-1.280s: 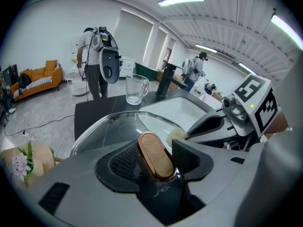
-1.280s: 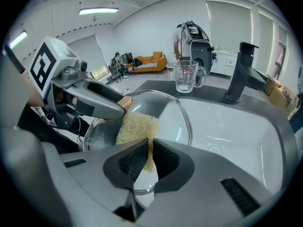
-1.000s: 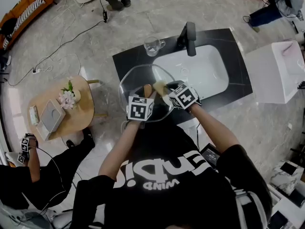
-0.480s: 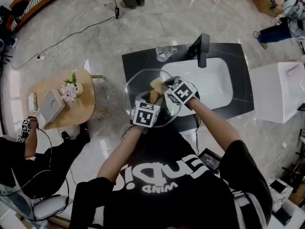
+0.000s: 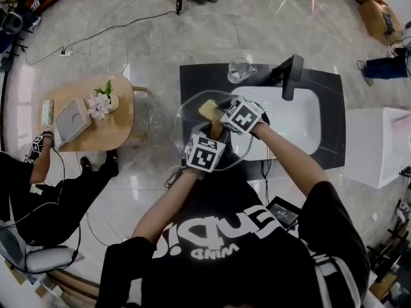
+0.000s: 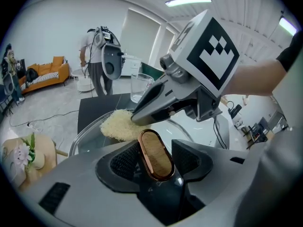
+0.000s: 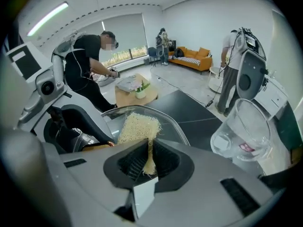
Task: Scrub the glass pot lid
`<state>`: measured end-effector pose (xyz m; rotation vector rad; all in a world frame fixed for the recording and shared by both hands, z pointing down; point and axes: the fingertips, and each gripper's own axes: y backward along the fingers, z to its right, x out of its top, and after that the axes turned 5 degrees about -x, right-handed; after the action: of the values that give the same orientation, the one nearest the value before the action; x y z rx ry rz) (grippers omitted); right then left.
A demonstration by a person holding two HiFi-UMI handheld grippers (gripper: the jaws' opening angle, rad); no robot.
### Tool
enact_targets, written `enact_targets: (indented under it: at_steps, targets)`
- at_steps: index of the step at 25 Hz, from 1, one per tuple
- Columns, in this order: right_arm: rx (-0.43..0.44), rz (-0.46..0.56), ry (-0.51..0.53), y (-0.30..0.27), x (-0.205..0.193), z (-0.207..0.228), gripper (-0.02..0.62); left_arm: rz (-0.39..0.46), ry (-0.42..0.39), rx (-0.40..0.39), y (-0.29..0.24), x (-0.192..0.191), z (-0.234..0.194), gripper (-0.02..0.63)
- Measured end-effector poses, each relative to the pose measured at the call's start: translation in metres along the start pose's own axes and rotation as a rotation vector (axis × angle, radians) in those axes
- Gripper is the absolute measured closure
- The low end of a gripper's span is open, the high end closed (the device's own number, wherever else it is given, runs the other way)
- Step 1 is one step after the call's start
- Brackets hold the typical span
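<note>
The glass pot lid is held above the counter's left end by its wood-topped, copper-rimmed knob. My left gripper is shut on that knob from the near side; its marker cube shows in the head view, left gripper. A yellow fibrous sponge is clamped between the jaws of my right gripper and lies flat on the lid's glass. In the head view the sponge sits on the lid's far half, just beyond the knob, with the right gripper reaching in from the right.
A black counter holds a white sink and a black faucet. A glass mug stands behind the lid. A round wooden table with flowers is to the left, and a seated person beyond it.
My right gripper has slid the sponge leftward across the lid, from right of the knob to its far side, rolling as it went. The left gripper keeps its hold on the knob.
</note>
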<state>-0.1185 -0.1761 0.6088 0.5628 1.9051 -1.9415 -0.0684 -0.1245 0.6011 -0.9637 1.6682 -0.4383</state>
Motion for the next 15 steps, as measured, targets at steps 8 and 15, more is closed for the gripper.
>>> enact_targets:
  at_steps: [8, 15]
  targets:
    - [0.138, -0.032, 0.173, -0.011, 0.017, -0.016, 0.566, 0.019, 0.037, 0.047, -0.002, -0.003, 0.000, 0.377]
    - [0.206, -0.061, 0.270, -0.017, 0.026, -0.028, 0.566, 0.009, 0.084, 0.082, -0.005, -0.012, -0.001, 0.387]
